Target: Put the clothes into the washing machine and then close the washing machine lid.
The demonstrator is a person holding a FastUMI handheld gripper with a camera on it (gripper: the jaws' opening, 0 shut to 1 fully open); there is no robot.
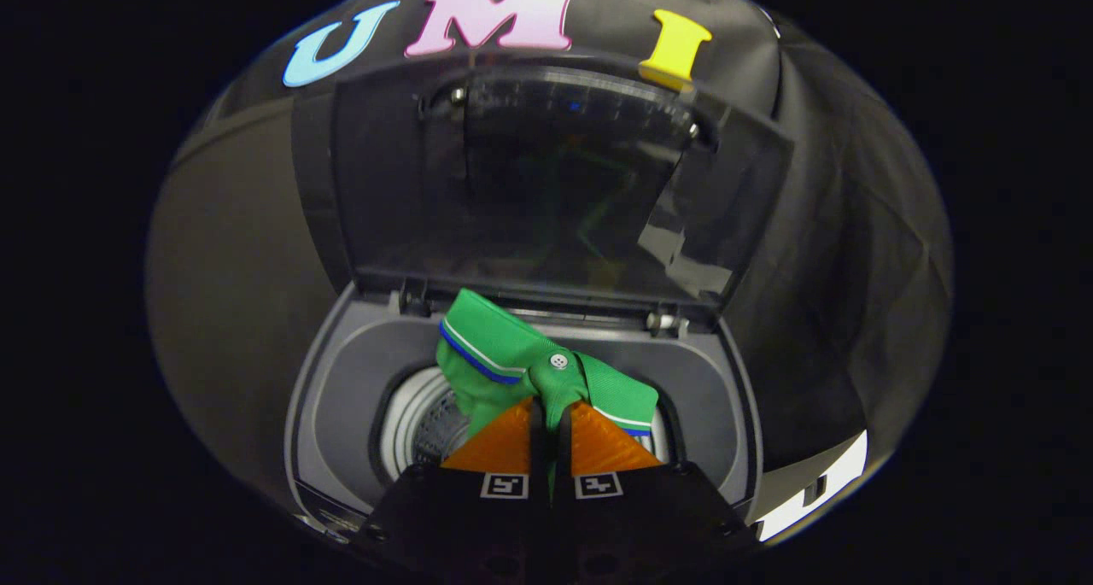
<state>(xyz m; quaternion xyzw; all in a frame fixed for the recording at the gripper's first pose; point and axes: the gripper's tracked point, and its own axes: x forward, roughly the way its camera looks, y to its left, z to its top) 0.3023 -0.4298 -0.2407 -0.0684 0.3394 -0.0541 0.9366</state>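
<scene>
Above the round mouth of the washing machine, the gripper hangs with its two fingers drawn close together, clenched on a bunched green shirt of fine knit weave; a fold of the cloth is pinched in the narrow slit between them. To the left, the shirt's ribbed collar edge, trimmed with a white and a blue stripe, sticks up stiffly over the grey plastic rim; below it the pale ring of the drum curves down to perforated metal, with open room between cloth and drum wall. At the middle, a small white button sits just ahead of the fingertips. To the right, a second striped edge droops over the opening, hiding that side of the drum. Beyond the shirt, the lid stands raised on its hinges, a smoky translucent panel with faint reflections; what lies behind it is hard to make out. The drum's bottom is covered by the fingers and cloth.
</scene>
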